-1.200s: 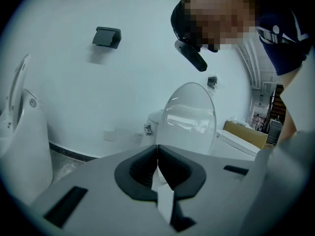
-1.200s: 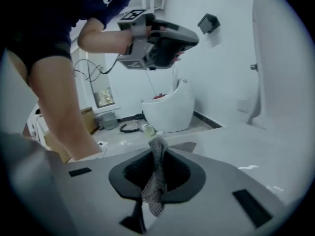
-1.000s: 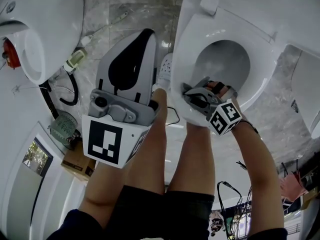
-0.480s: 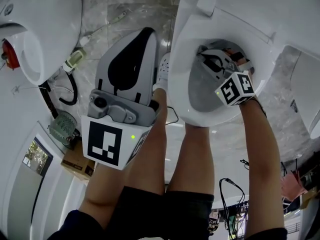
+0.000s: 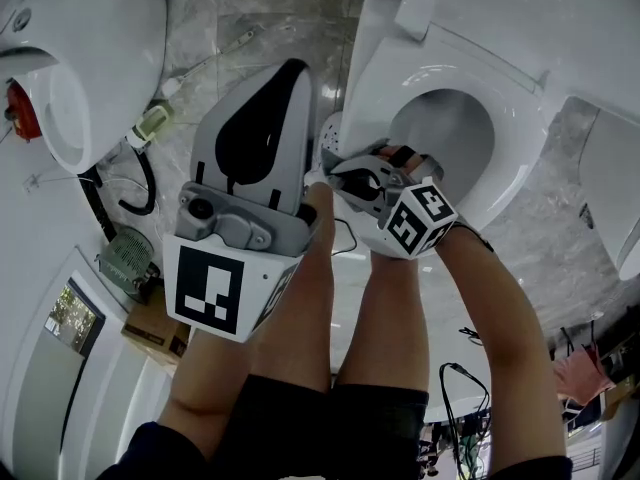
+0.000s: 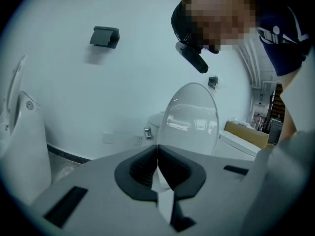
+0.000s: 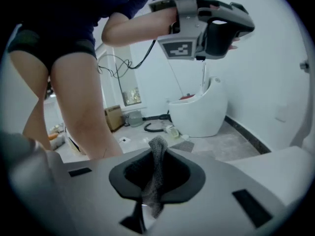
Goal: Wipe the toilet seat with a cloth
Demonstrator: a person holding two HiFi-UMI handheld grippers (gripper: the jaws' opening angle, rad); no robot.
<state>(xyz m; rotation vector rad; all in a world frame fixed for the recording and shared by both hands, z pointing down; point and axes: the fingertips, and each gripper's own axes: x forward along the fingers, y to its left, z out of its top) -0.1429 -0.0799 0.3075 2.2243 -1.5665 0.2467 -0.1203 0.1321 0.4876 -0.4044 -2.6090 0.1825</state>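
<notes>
The white toilet seat (image 5: 372,88) rings the bowl at the upper right of the head view. My right gripper (image 5: 350,175) lies on the seat's front-left rim, its marker cube toward me. In the right gripper view its jaws (image 7: 150,168) are shut on a grey mesh cloth (image 7: 156,156) that sticks up between them. The head view hides the cloth under the gripper. My left gripper (image 5: 288,73) is held high, left of the toilet, away from the seat. Its jaws (image 6: 157,154) are shut with nothing in them.
A second white toilet (image 5: 90,48) stands at the upper left, with a black hose (image 5: 145,183), a green round item (image 5: 125,253) and a cardboard box (image 5: 150,318) on the floor below it. The person's legs (image 5: 300,298) stand between the two toilets. Cables (image 5: 455,378) trail lower right.
The right gripper swept from the seat's front rim up across the bowl, then back down to the front-left rim. The left gripper stayed where it was.
</notes>
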